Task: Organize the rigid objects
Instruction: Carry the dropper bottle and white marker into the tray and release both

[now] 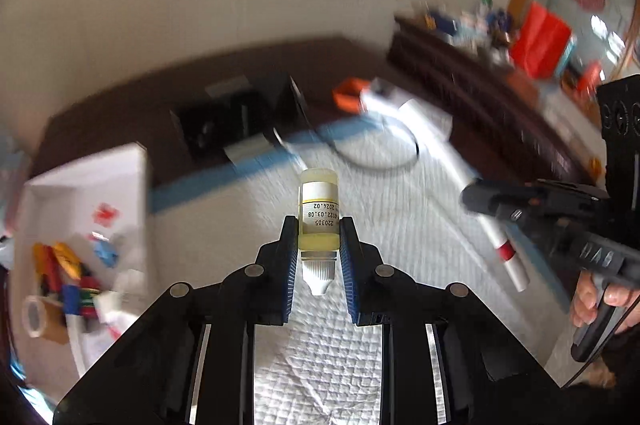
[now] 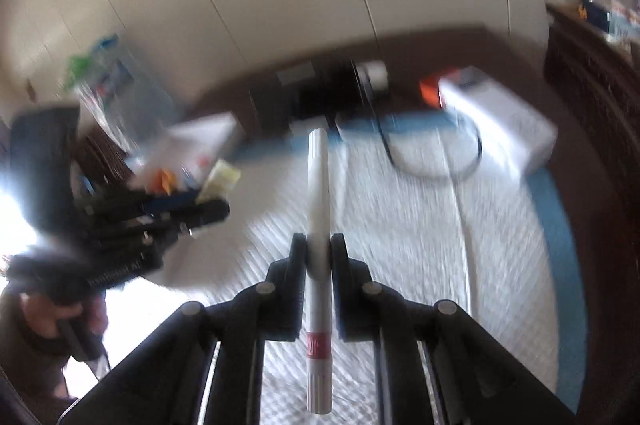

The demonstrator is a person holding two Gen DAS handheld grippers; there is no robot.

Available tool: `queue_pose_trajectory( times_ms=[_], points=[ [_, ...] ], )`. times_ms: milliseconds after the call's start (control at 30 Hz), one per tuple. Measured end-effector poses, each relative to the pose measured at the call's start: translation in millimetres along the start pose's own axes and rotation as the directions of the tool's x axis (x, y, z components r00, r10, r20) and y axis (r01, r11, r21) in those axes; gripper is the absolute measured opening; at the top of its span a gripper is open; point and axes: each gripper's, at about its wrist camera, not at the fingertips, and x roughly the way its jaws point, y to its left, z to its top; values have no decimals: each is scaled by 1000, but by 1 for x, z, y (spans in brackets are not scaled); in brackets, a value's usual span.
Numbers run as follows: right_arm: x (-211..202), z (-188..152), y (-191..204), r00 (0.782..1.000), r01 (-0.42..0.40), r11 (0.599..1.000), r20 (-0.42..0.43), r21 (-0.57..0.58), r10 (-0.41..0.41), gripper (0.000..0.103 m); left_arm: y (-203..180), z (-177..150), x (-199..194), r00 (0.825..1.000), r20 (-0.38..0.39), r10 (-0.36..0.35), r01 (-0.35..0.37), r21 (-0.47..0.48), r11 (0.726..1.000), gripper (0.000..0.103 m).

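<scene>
- Far left on my left wrist feed: open white cardboard box (image 1: 86,181) at the edge of the white quilted mat (image 1: 320,357). Holds small coloured plastic pieces, red, yellow, blue, green (image 1: 66,281). Too blurred to name any of them.
- A roll of clear tape (image 1: 34,315) sits at the box's near corner.
- Centre: left gripper (image 1: 319,235) is clenched on a small pale-yellow plastic bottle with a white printed label (image 1: 319,213). Blue-ribbed pads press its lower body from both sides. White ribbed cap points back toward the camera, base points away. Bottle is clear of the mat.
- Behind it: a black boxy device (image 1: 240,121) on the dark brown table (image 1: 120,105), and a black cable loop (image 1: 400,153) lying on the mat.
- Right: right gripper (image 1: 480,199) in a person's hand (image 1: 600,301), well apart from the left one.
- It grasps a long white marker pen with a red band (image 2: 319,225) around mid-length, jaws closed tight on the barrel. Pen runs along the fingers, banded end toward the camera, off the mat.
- Right wrist feed is heavily smeared. I see a white rectangular box (image 2: 500,113) with something orange (image 2: 430,91) beside it at the mat's far right corner.
</scene>
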Motion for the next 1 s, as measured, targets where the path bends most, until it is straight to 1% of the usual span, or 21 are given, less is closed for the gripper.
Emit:
queue_pose_trajectory(
  times_ms=[33, 100, 133, 167, 200, 233, 267, 300, 333, 367, 400, 467, 500, 533, 600, 667, 767, 867, 1000],
  points=[
    [-12, 10, 6, 999, -13, 1000, 39, -4, 14, 10, 3, 10, -18, 999, 46, 26, -25, -10, 1000, 19],
    [-39, 32, 20, 991, -50, 999, 124, -14, 51, 10, 15, 24, -56, 990, 120, 71, -68, -35, 997, 19],
    [-48, 44, 27, 984, -67, 997, 161, -22, 70, 10, 26, 34, -91, 977, 184, 109, -99, -63, 993, 19],
    [-66, 56, 36, 973, -86, 996, 212, -37, 92, 10, 34, 40, -115, 964, 229, 136, -120, -82, 989, 19],
    [-85, 67, 46, 956, -110, 992, 266, -58, 121, 10, 44, 45, -147, 943, 285, 174, -150, -105, 983, 19],
    [-93, 73, 52, 945, -125, 989, 296, -77, 142, 10, 50, 49, -164, 928, 315, 199, -170, -119, 978, 19],
    [-109, 83, 62, 923, -144, 983, 343, -113, 174, 10, 59, 51, -193, 903, 359, 238, -199, -143, 969, 19],
    [-120, 89, 69, 905, -149, 979, 379, -136, 191, 10, 66, 50, -214, 882, 387, 269, -221, -165, 961, 19],
    [-133, 96, 80, 880, -157, 974, 424, -162, 213, 10, 76, 47, -239, 854, 415, 313, -251, -197, 948, 19],
    [-138, 100, 85, 867, -168, 970, 443, -174, 229, 10, 81, 44, -251, 838, 426, 341, -272, -215, 938, 20],
    [-143, 103, 93, 850, -186, 965, 462, -184, 252, 10, 89, 37, -263, 820, 427, 382, -305, -238, 922, 20],
    [-142, 106, 105, 839, -217, 956, 464, -196, 286, 10, 102, 22, -272, 807, 409, 427, -335, -279, 900, 20],
    [-138, 106, 113, 834, -241, 950, 458, -201, 308, 10, 108, 14, -275, 806, 398, 438, -337, -301, 892, 20],
    [-133, 106, 119, 831, -259, 945, 452, -200, 323, 10, 118, 3, -277, 803, 377, 462, -349, -330, 877, 20],
    [-120, 107, 133, 830, -298, 934, 429, -199, 356, 10, 129, -12, -285, 790, 348, 504, -385, -359, 850, 20],
    [-110, 107, 146, 832, -324, 924, 404, -203, 381, 10, 136, -22, -288, 777, 332, 534, -410, -377, 830, 20],
    [-96, 105, 169, 835, -351, 909, 364, -224, 412, 10, 144, -35, -292, 766, 328, 553, -414, -406, 814, 20],
    [-82, 102, 189, 839, -373, 898, 330, -234, 434, 10, 154, -49, -294, 765, 308, 565, -421, -424, 802, 20],
    [-72, 100, 204, 838, -391, 887, 302, -247, 454, 10, 161, -60, -297, 767, 301, 567, -422, -430, 798, 20]
  ],
)
